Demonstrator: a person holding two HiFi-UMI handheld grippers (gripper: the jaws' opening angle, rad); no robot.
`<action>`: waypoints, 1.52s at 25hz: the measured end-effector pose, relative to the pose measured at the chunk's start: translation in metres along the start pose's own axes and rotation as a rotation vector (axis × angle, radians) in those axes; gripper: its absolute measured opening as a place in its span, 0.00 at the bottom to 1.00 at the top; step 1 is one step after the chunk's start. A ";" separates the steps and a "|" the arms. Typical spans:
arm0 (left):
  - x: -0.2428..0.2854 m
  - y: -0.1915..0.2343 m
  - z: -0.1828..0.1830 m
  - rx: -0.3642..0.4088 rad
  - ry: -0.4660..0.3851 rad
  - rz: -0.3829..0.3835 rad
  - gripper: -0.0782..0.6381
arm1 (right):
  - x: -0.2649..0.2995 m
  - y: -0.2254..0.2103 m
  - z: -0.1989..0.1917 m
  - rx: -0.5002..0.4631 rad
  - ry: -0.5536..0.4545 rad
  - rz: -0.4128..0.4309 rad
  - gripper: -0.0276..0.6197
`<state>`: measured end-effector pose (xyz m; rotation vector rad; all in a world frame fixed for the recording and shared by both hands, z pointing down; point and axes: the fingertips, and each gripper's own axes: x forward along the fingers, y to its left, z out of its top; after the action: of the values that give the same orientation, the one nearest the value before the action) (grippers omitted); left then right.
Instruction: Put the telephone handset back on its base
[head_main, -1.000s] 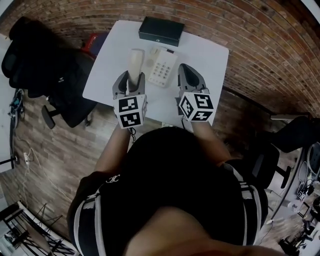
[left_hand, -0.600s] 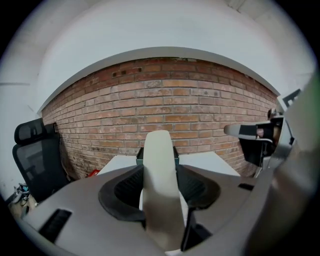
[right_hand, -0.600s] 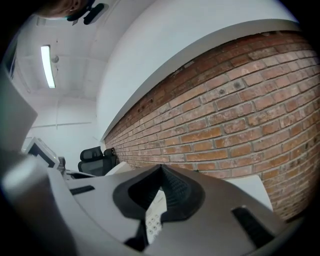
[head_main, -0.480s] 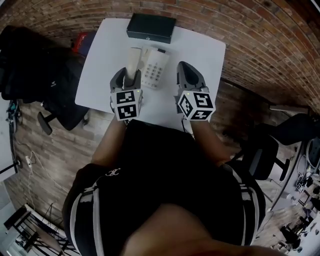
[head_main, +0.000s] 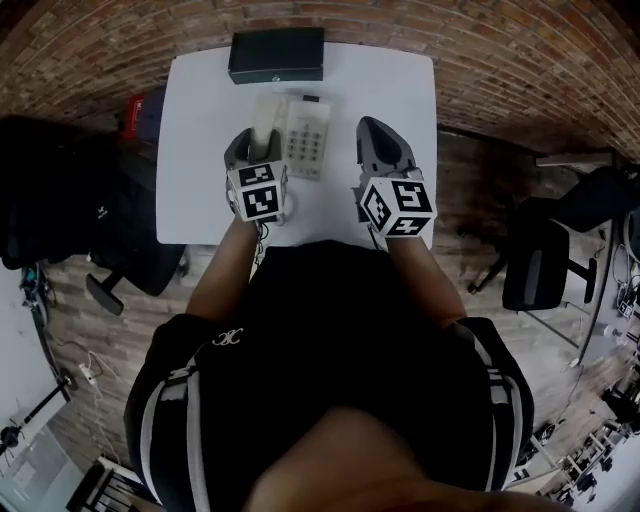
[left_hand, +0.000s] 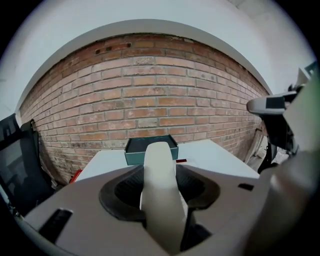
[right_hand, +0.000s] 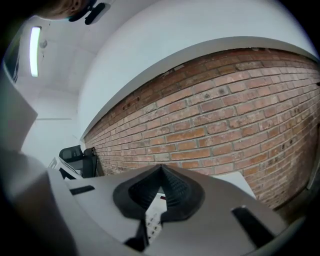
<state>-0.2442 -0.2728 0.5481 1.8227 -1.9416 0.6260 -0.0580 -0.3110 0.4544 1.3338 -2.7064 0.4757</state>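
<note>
A cream telephone base (head_main: 304, 140) with a keypad lies on the white table (head_main: 200, 150). My left gripper (head_main: 256, 147) is shut on the cream handset (head_main: 266, 118), which points away from me along the base's left side. In the left gripper view the handset (left_hand: 159, 190) stands gripped between the dark pads of my left gripper (left_hand: 160, 167). My right gripper (head_main: 378, 137) hovers just right of the base, shut and holding nothing. In the right gripper view the tips of my right gripper (right_hand: 161, 169) meet, and the keypad (right_hand: 152, 220) shows below them.
A black box (head_main: 277, 55) sits at the table's far edge, behind the phone, and is also seen as the box (left_hand: 135, 150). A brick wall runs beyond the table. A black chair (head_main: 70, 200) stands at the left and another chair (head_main: 540, 270) at the right.
The left gripper has carried the handset to the right, closer to the base's left side. The right gripper has kept its place beside the base.
</note>
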 end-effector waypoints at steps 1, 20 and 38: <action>0.005 0.002 -0.001 0.002 0.004 -0.009 0.39 | 0.000 0.001 0.001 -0.002 -0.001 -0.014 0.04; 0.067 0.004 -0.039 0.021 0.074 -0.049 0.39 | -0.012 -0.010 -0.002 -0.021 0.025 -0.165 0.04; 0.081 0.001 -0.055 0.053 0.114 -0.035 0.39 | -0.013 -0.012 -0.003 -0.029 0.021 -0.186 0.04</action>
<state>-0.2510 -0.3074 0.6392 1.8073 -1.8318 0.7589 -0.0411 -0.3070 0.4574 1.5433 -2.5298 0.4280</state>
